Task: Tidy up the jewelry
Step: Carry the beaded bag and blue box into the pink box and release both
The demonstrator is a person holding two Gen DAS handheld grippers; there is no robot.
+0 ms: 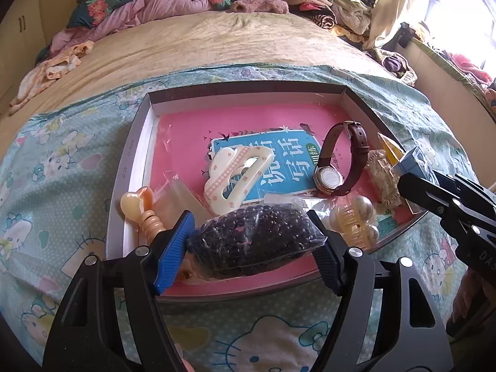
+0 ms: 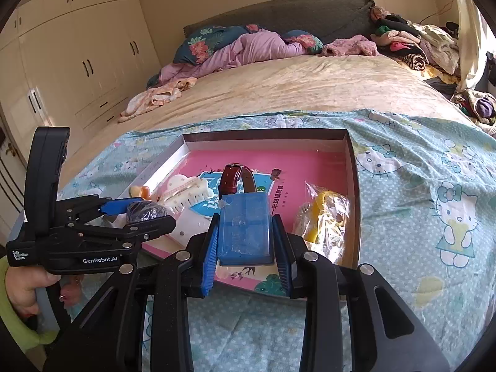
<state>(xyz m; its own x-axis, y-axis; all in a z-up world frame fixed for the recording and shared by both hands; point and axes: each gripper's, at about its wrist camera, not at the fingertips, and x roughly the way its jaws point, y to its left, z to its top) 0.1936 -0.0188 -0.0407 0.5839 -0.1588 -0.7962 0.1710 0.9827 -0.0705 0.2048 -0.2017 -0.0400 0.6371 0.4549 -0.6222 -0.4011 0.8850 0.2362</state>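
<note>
My left hand-held gripper (image 1: 248, 245) clamps a bag of dark beads (image 1: 254, 241) over the tray (image 1: 136, 167) on the bed, my right hand-held gripper (image 2: 246, 245) pinches a blue box (image 2: 245, 226) above the tray's near edge

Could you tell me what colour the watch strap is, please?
Brown watch strap, clearest in the left wrist view.
</note>
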